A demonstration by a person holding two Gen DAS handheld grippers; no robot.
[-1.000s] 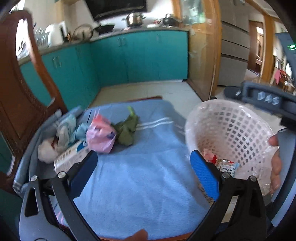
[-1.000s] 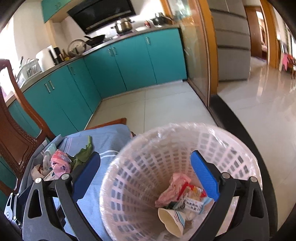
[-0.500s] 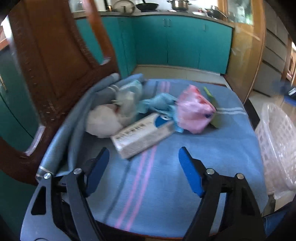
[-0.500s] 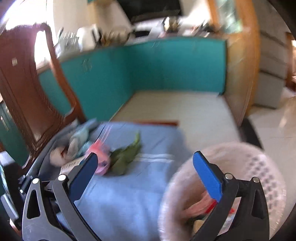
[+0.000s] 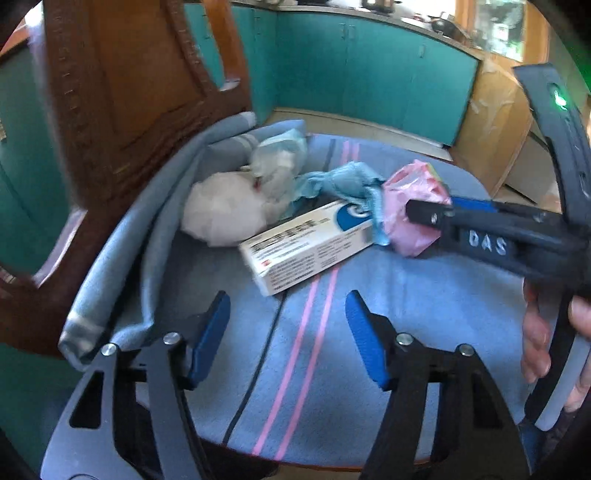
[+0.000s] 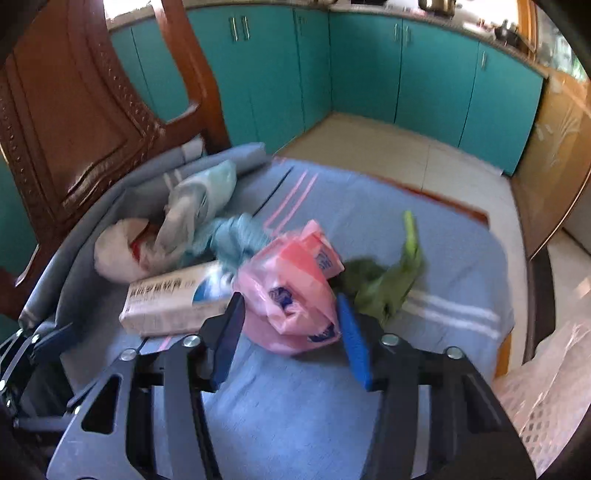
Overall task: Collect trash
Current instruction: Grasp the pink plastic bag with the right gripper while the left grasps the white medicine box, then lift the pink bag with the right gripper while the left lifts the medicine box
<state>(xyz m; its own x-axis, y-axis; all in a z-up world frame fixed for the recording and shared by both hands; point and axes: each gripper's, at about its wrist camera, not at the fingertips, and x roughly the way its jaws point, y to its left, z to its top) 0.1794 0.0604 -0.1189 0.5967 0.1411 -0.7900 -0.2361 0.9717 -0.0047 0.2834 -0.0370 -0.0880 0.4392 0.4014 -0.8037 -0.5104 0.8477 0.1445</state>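
Pink wrapper [image 6: 291, 291] lies on the chair's blue towel [image 6: 424, 236], squarely between the right gripper [image 6: 291, 325] jaws, which have just been closing around it, contact uncertain. Left gripper [image 5: 288, 332] hangs half-closed, empty, short of the white carton [image 5: 310, 247].

I am looking into a home kitchen. Teal cabinet doors [image 6: 436, 74] with metal handles run along two walls and meet in a corner, pots [image 6: 436, 5] sit on the counter above them, and pale floor tiles [image 6: 424, 155] lie below. A carved wooden chair [image 5: 122, 92] with a blue striped towel [image 5: 369, 332] over its seat fills the foreground.
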